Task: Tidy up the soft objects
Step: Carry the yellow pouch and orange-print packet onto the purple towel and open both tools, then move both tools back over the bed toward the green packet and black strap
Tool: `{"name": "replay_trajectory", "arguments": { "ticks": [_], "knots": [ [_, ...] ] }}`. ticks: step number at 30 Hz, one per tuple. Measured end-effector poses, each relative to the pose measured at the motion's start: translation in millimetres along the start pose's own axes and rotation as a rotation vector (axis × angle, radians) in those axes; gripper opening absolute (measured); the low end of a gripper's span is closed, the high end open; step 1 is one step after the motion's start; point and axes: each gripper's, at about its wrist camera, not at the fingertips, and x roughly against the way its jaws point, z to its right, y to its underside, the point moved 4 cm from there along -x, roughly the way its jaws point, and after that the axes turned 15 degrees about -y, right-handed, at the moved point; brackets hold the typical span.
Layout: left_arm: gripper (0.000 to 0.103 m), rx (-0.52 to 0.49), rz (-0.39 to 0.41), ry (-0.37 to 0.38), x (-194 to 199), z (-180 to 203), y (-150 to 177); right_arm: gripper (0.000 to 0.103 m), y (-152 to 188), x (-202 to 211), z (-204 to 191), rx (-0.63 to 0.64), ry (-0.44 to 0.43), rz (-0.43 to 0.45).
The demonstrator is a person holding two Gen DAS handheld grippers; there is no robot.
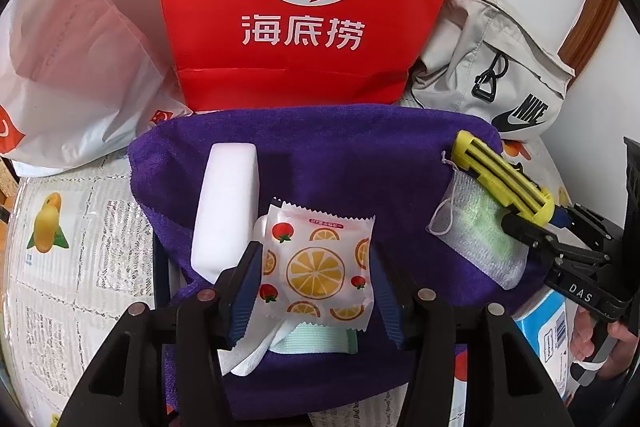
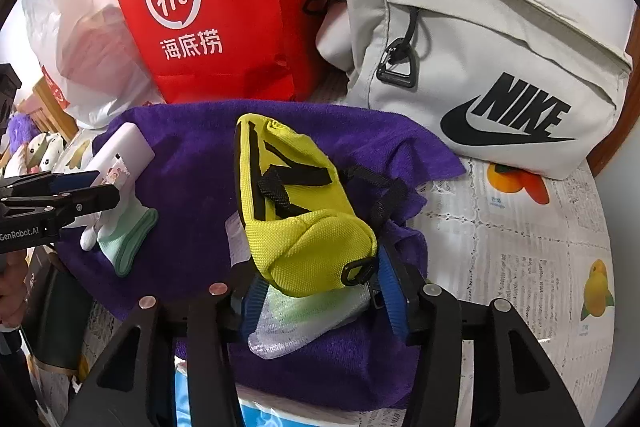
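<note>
On the purple towel [image 1: 320, 155] lies the fruit-print packet [image 1: 320, 263] between the left gripper [image 1: 316, 291] fingers — half open, pads not pressing. The right gripper [image 2: 320, 291] is also half open around the yellow pouch [image 2: 296, 211], whose long axis points away — toward the red bag [image 2: 224, 7].

Purple towel [image 1: 328, 155], citrus-print packet [image 1: 320, 263]

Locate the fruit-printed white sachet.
In the left wrist view, the fruit-printed white sachet lies between the left claw's fingers on the purple towel, right of the white foam block.
</note>
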Motion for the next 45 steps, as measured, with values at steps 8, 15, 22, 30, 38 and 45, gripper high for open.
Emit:
{"name": "replay_trajectory", "arguments": {
  "ticks": [8,15,22,30,38,45],
  "knots": [
    [0.067,-0.007,-0.003,0.001,0.8,4.2,1.5,0.076,1.0,7.3,-5.2,-0.014,-0.059,0.029],
    [0.078,0.019,0.009,-0.011,12.7,-1.0,6.2,0.082,7.9,20.9,-16.7,0.004,-0.063,0.055],
    [0.078,0.042,0.037,-0.018,38.0,-9.8,14.2,0.082,20.0,46.6,-28.7,0.008,-0.043,0.110],
    [0.078,0.083,0.067,-0.011,72.6,-19.7,38.3,0.082,53.7,89.2,-51.8,0.020,-0.044,0.178],
    [0.078,0.059,0.102,-0.015,114.8,-20.3,75.4,0.082,115.3,128.7,-71.6,0.002,-0.097,0.181],
    [0.078,0.066,0.102,-0.019,138.4,-27.1,114.9,0.082,167.4,137.6,-103.2,0.009,-0.224,0.104]
  ]
}}
